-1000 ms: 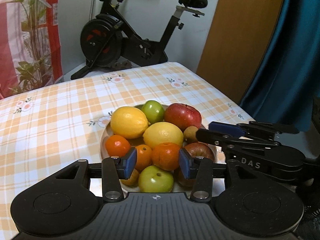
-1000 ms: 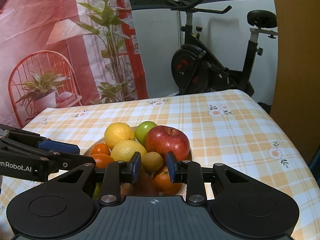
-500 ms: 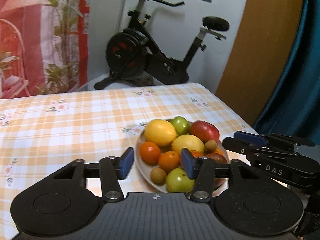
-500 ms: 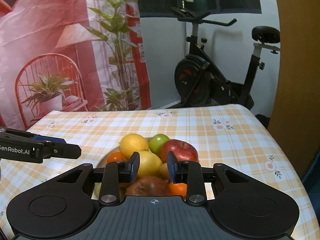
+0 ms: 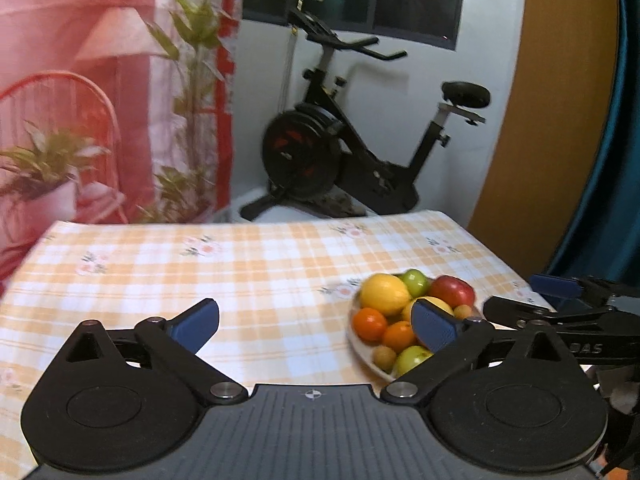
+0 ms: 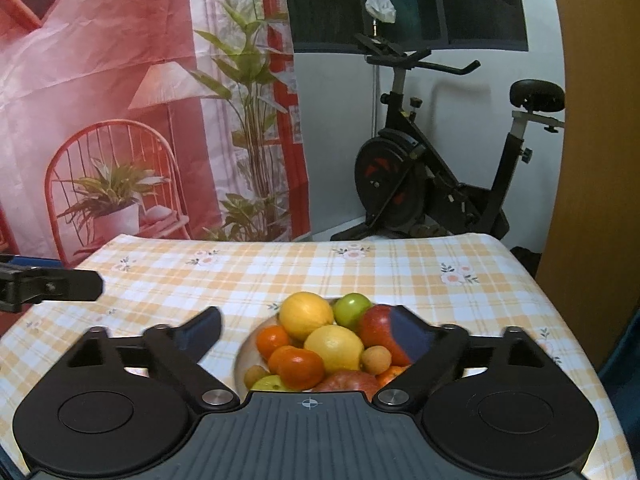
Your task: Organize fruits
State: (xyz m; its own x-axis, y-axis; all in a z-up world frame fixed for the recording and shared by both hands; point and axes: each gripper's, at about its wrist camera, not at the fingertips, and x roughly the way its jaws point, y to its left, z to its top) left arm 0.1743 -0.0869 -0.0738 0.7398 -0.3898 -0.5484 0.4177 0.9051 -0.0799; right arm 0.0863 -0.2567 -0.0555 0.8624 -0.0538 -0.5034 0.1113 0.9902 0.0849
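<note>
A white plate point(image 5: 362, 354) on the checked tablecloth holds a pile of fruit: lemons point(image 5: 385, 294), oranges point(image 5: 369, 324), green fruits point(image 5: 415, 282), a red apple point(image 5: 452, 292) and small brown fruits point(image 5: 384, 357). The same plate point(image 6: 241, 360) shows in the right wrist view with the lemons point(image 6: 306, 315) and the red apple point(image 6: 376, 328). My left gripper point(image 5: 316, 326) is open wide and empty, above the table to the left of the plate. My right gripper point(image 6: 308, 334) is open wide and empty, raised above the plate.
The table point(image 6: 400, 276) with the orange checked cloth ends near an exercise bike point(image 6: 432, 184) at the back. A red printed curtain point(image 6: 120, 120) hangs at the left. An orange door point(image 5: 560, 120) and a blue curtain point(image 5: 624, 160) stand at the right.
Both grippers have pulled back and up from the fruit plate and have opened wide. The left gripper has shifted to the left, so the plate now lies to its right.
</note>
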